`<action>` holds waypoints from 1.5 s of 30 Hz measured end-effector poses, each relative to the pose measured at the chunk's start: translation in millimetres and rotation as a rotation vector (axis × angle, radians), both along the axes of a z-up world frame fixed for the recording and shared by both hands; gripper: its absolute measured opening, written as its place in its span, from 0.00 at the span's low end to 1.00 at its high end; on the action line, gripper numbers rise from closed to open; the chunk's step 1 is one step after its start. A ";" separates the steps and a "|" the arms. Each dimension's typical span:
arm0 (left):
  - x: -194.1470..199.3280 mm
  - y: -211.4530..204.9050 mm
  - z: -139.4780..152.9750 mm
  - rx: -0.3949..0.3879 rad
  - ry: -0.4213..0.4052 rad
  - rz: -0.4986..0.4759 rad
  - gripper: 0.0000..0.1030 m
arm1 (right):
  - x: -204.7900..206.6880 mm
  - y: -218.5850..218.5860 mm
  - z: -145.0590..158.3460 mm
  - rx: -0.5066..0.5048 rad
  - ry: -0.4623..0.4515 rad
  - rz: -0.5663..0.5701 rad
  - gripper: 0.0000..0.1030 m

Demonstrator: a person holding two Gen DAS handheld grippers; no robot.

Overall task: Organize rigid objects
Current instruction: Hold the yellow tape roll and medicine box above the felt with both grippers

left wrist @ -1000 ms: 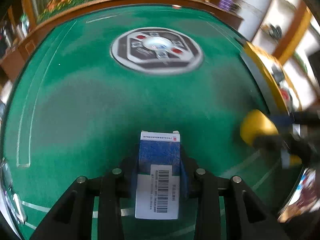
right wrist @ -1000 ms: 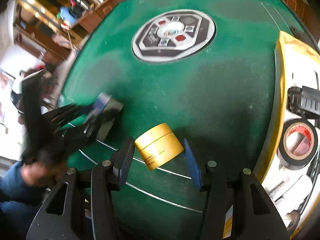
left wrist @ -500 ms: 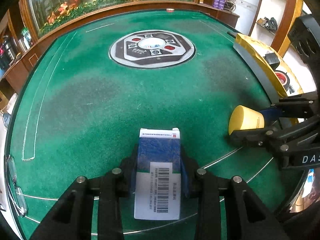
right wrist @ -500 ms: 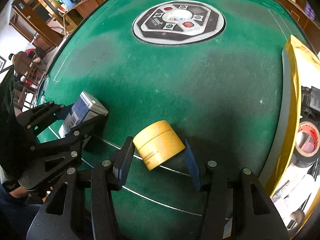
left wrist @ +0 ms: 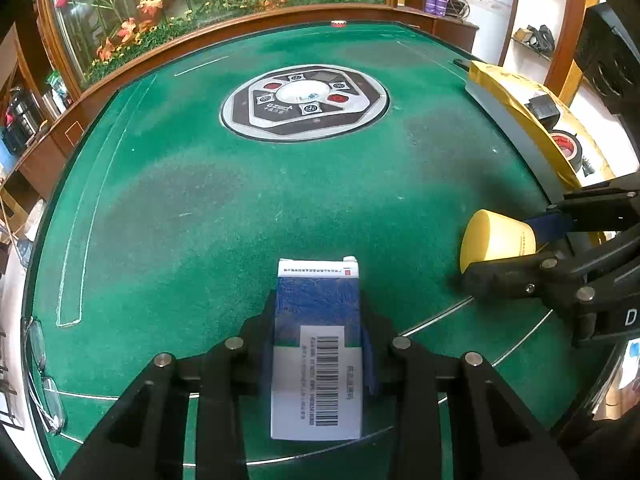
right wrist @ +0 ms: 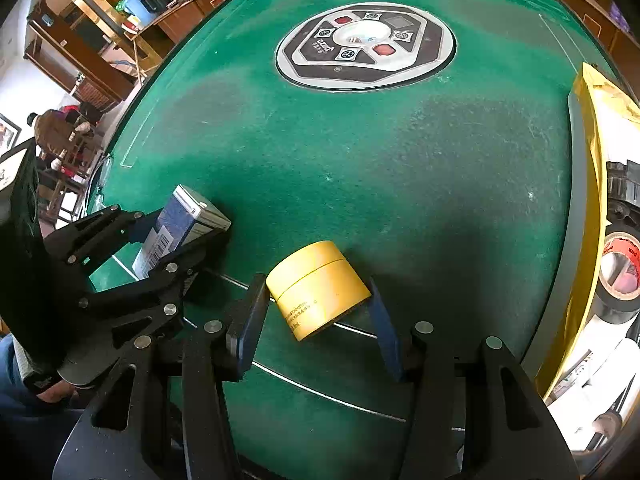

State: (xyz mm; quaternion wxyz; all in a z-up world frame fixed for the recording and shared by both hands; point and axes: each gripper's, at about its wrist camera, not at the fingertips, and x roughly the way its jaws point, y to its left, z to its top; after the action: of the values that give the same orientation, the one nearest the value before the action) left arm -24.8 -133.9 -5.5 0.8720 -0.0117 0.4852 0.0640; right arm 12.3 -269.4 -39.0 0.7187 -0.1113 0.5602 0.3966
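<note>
My left gripper (left wrist: pixel 320 344) is shut on a blue and white carton with a barcode (left wrist: pixel 318 344), held low over the green felt table (left wrist: pixel 240 208). The carton also shows in the right wrist view (right wrist: pixel 176 228), inside the left gripper (right wrist: pixel 160 248). My right gripper (right wrist: pixel 316 316) is shut on a yellow round jar (right wrist: pixel 318 294) that lies tilted between its blue pads. The jar shows in the left wrist view (left wrist: pixel 496 240) at the right, in the right gripper (left wrist: pixel 532 244).
A round grey and black panel (left wrist: pixel 304 100) sits in the table's middle. A yellow-rimmed tray (right wrist: pixel 588 184) at the right edge holds a roll of black tape (right wrist: pixel 620 276) and other items. Spectacles (left wrist: pixel 40 380) lie at the left edge. A wooden rail rings the table.
Both grippers keep hold of their objects. The views have shifted a little; the right gripper with the jar has steadied beside the left one, and the motion blur is gone.
</note>
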 end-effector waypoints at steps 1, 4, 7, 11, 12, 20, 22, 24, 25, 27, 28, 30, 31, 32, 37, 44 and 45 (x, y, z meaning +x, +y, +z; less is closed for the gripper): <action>0.1 -0.1 0.1 0.002 0.001 0.002 0.33 | 0.2 -0.3 -0.1 0.001 0.002 0.001 0.49; 0.1 -1.8 0.1 0.012 0.001 0.001 0.33 | 0.5 -0.8 -0.2 0.005 0.009 0.003 0.49; 0.2 -3.9 0.3 0.023 0.001 0.000 0.33 | 0.3 -0.8 0.5 0.007 0.007 0.008 0.49; -0.4 -5.7 0.8 0.034 -0.001 0.001 0.33 | 0.1 -2.5 1.0 0.014 0.009 0.010 0.49; -0.5 -6.5 1.2 0.039 -0.001 0.000 0.33 | 0.2 -2.9 1.1 0.016 0.010 0.009 0.49; -2.4 -12.4 4.6 0.065 -0.008 0.001 0.33 | 0.3 -9.0 2.8 0.028 0.015 0.007 0.49; -3.3 -13.6 5.5 0.070 -0.009 0.003 0.33 | 0.4 -9.5 2.6 0.030 0.017 0.008 0.49; -4.0 -14.2 5.7 0.073 -0.009 0.004 0.33 | 0.3 -10.8 2.5 0.032 0.018 0.008 0.49; -4.6 -14.6 5.9 0.075 -0.009 0.005 0.33 | 0.2 -11.3 2.5 0.032 0.019 0.009 0.49; -4.4 -15.6 5.8 0.078 -0.006 0.004 0.33 | 0.2 -12.8 2.8 0.035 0.019 0.008 0.49; -4.9 -16.3 6.2 0.080 -0.007 0.005 0.33 | 0.3 -13.7 3.0 0.037 0.020 0.008 0.49; -4.6 -18.3 6.8 0.083 -0.007 0.003 0.33 | 0.5 -15.1 3.3 0.039 0.019 0.007 0.49; -4.9 -19.3 7.5 0.088 -0.009 0.003 0.33 | 0.6 -16.2 3.5 0.041 0.019 0.006 0.49; -4.7 -20.3 8.0 0.089 -0.010 0.002 0.33 | 0.7 -17.2 3.9 0.042 0.019 0.004 0.49; -3.4 -24.7 10.3 0.097 -0.013 -0.002 0.33 | 0.9 -22.5 5.7 0.048 0.015 0.001 0.49; -1.5 -32.5 13.8 0.109 -0.019 -0.009 0.33 | 2.7 -33.1 9.2 0.058 0.009 -0.007 0.49; -1.1 -33.5 14.6 0.111 -0.021 -0.009 0.33 | 3.0 -34.4 9.8 0.059 0.008 -0.009 0.49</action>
State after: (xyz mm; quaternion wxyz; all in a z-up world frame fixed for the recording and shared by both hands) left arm -25.9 -167.4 9.1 0.8766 0.0383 0.4717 0.0867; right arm 15.3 -303.8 -29.2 0.7210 -0.0859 0.5518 0.4102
